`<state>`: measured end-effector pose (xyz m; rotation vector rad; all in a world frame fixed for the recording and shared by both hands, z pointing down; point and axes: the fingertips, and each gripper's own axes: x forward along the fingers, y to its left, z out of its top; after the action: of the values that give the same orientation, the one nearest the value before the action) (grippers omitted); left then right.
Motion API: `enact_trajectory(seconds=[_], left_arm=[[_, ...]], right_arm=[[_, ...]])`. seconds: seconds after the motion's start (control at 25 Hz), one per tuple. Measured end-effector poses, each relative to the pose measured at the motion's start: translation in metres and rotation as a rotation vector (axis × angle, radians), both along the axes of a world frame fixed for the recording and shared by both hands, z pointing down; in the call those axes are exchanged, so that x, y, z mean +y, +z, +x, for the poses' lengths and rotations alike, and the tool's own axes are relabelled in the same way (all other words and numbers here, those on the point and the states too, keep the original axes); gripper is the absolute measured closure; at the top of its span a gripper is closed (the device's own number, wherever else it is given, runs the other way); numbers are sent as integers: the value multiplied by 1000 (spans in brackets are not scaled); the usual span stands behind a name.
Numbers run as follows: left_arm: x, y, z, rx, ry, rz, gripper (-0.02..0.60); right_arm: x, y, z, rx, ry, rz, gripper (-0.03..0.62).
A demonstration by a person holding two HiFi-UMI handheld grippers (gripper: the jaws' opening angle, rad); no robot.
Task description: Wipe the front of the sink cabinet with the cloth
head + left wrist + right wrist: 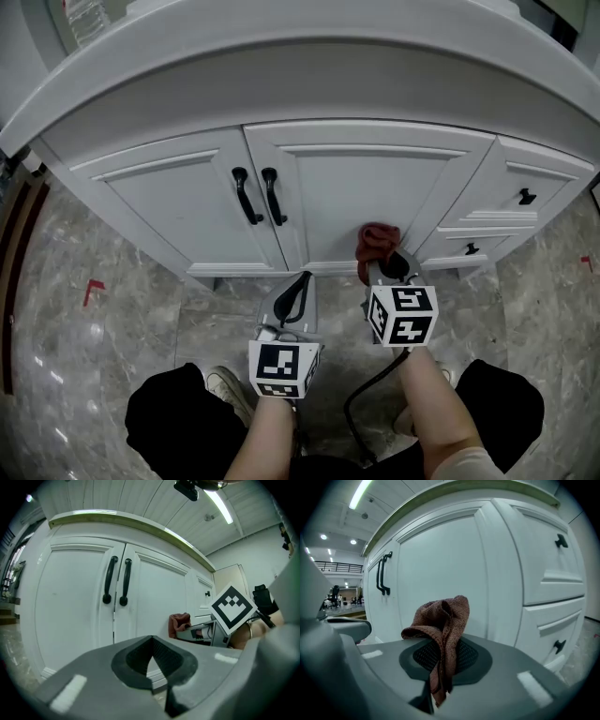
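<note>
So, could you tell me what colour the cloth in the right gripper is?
The woven cloth is reddish-brown, clearest in the right gripper view.

The head view looks steeply down past the counter (281,66) edge onto the cabinet (366,187) front and floor (122,319). The left gripper view and right gripper view sit low, near that front, angled upward. All share the black door handles (259,195).
</note>
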<state>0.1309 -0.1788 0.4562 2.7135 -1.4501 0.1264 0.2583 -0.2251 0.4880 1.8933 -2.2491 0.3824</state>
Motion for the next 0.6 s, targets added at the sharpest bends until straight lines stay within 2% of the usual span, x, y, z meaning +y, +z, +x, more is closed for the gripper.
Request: enact_trajectory(seconds=[0.28,0.6], left_arm=[[5,6,33,-7,58,-10,581],[4,8,37,-2,63,-5,581]], right_arm=[[14,-3,69,22,144,-1,514],[28,3,101,41,237,-27,514]])
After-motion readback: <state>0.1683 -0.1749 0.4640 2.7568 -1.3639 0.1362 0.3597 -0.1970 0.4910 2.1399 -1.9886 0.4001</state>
